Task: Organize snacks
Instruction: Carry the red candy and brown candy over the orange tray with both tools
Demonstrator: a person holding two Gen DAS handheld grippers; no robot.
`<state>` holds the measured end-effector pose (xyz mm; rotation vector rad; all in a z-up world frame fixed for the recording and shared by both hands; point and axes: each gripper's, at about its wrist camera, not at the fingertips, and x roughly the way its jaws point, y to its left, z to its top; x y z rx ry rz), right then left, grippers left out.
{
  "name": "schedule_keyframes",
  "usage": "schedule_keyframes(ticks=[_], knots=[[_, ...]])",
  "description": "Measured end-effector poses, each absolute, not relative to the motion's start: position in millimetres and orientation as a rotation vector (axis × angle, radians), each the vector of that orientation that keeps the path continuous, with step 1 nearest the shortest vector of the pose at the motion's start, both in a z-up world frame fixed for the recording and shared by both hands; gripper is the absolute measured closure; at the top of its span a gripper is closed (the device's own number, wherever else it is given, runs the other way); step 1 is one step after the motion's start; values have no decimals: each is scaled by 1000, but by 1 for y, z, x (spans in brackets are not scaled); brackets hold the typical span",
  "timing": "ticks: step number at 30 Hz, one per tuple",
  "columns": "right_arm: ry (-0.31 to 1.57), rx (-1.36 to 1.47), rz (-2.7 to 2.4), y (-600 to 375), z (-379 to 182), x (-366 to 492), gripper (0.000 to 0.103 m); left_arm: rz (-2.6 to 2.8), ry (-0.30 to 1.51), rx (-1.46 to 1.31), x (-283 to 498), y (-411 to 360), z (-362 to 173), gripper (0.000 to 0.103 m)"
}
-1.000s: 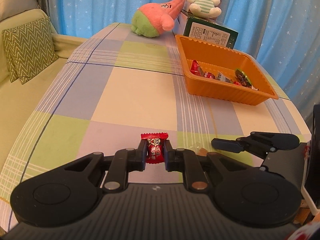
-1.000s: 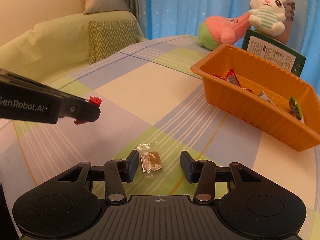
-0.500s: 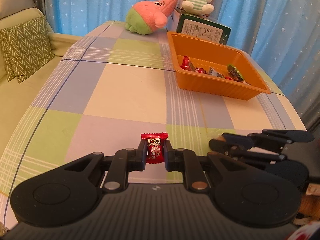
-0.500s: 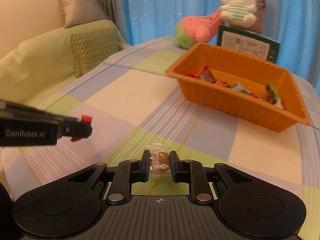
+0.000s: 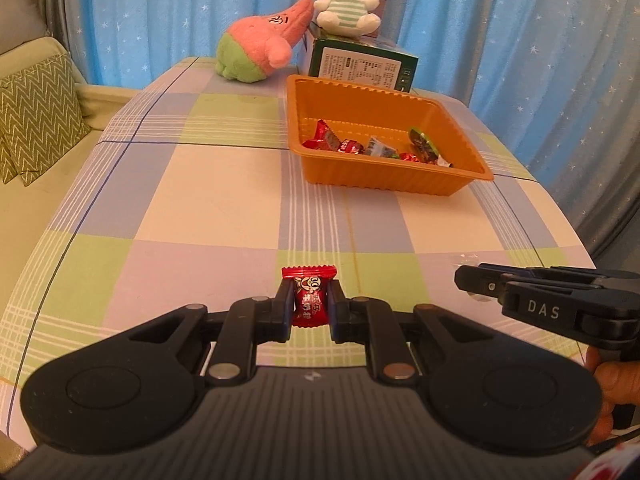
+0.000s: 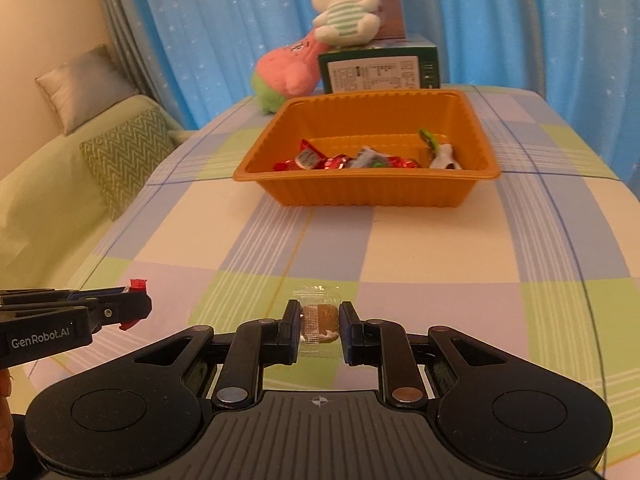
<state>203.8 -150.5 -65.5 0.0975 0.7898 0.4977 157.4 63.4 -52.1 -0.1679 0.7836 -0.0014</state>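
My left gripper (image 5: 308, 300) is shut on a red wrapped candy (image 5: 307, 296) and holds it above the near part of the checked tablecloth. My right gripper (image 6: 320, 322) is shut on a clear-wrapped brown candy (image 6: 320, 320), also above the cloth. The orange tray (image 5: 460, 182) stands further back with several wrapped candies (image 5: 340, 145) in it; it also shows in the right wrist view (image 6: 360, 196). The right gripper (image 5: 460, 280) appears at the right of the left wrist view, and the left gripper (image 6: 138, 300) at the left of the right wrist view.
A pink and green plush (image 5: 260, 50), a white bunny plush (image 5: 344, 0) and a green box (image 5: 360, 66) stand behind the tray. A sofa with a zigzag cushion (image 5: 36, 116) lies to the left. Blue curtains hang behind the table.
My right gripper closed on the clear-wrapped candy and lifted it. Both grippers rose and swung so the tray sits more central ahead. The left kept its hold on the red candy.
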Motion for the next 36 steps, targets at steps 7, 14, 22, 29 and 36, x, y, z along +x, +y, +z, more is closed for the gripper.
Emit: schedule_keyframes(ticks=[7, 14, 22, 29, 36], knots=[[775, 121, 461, -171, -50, 196, 83, -23, 770, -154, 153, 49, -40, 88], [748, 138, 419, -187, -36, 193, 83, -40, 755, -145, 150, 40, -28, 88], [737, 140, 392, -192, -27, 190, 83, -50, 741, -140, 150, 37, -21, 88], [731, 144, 379, -195, -18, 190, 83, -63, 737, -145, 150, 33, -16, 88], [715, 142, 371, -200, -9, 198, 83, -80, 729, -147, 158, 29, -10, 88]])
